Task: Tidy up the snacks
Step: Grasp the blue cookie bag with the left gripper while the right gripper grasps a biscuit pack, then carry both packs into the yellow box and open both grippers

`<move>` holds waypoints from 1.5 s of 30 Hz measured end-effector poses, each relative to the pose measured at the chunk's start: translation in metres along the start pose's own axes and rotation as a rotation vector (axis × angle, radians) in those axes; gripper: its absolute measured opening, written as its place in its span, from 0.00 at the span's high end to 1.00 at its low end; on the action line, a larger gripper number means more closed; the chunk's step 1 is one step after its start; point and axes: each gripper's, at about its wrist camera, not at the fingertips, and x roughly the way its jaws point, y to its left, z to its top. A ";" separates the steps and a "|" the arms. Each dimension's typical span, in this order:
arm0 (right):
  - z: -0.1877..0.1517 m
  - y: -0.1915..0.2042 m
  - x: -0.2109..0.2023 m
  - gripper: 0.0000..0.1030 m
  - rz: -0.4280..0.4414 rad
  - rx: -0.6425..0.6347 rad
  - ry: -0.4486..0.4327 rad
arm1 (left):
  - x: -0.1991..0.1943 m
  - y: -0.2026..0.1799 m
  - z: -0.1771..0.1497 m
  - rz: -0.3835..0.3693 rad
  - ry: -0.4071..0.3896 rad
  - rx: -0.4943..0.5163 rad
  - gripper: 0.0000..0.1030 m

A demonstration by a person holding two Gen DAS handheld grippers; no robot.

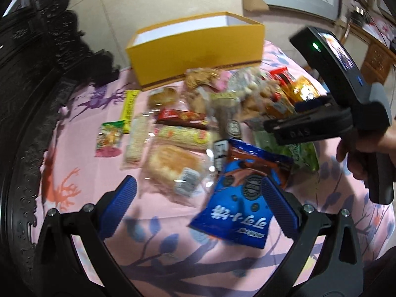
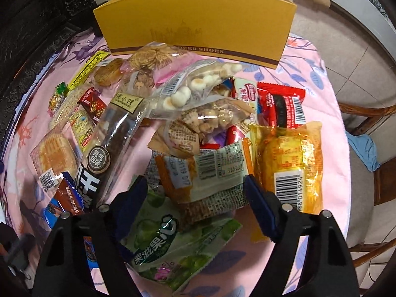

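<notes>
1. The left wrist view looks steeply down and forward along its own fingers (image 1: 128, 198) from close above a pink cloth (image 1: 173, 259), toward the yellow box (image 1: 195, 49) at the far side.
2. In it, a blue packet (image 1: 237, 210) lies nearest the lens, well on the near side of the box; the right gripper (image 1: 307, 123) enters from the right.
3. The right wrist view looks down more steeply, nearer the snack heap, facing the yellow box (image 2: 198, 22) head-on.
4. A green packet (image 2: 173, 242) lies closest below it.
5. Both views share the box, the cloth (image 2: 329, 113), and the heap in front of the box, including the blue packet (image 2: 66, 198).
</notes>
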 end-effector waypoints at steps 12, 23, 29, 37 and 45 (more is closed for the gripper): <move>-0.004 -0.010 -0.006 0.41 0.075 -0.037 -0.025 | 0.032 -0.044 -0.008 -0.085 0.059 0.117 0.02; -0.009 -0.014 -0.005 0.36 0.100 -0.075 -0.012 | 0.064 -0.045 -0.030 -0.114 0.154 0.086 0.02; -0.011 -0.017 -0.008 0.55 0.122 -0.068 -0.028 | 0.063 -0.038 -0.031 -0.146 0.151 0.045 0.17; -0.012 -0.016 -0.021 0.75 0.086 -0.107 -0.053 | 0.053 -0.024 -0.027 -0.131 0.141 0.008 0.36; -0.004 -0.020 -0.064 0.80 0.121 -0.056 -0.143 | 0.013 -0.007 -0.004 -0.099 0.046 -0.015 0.37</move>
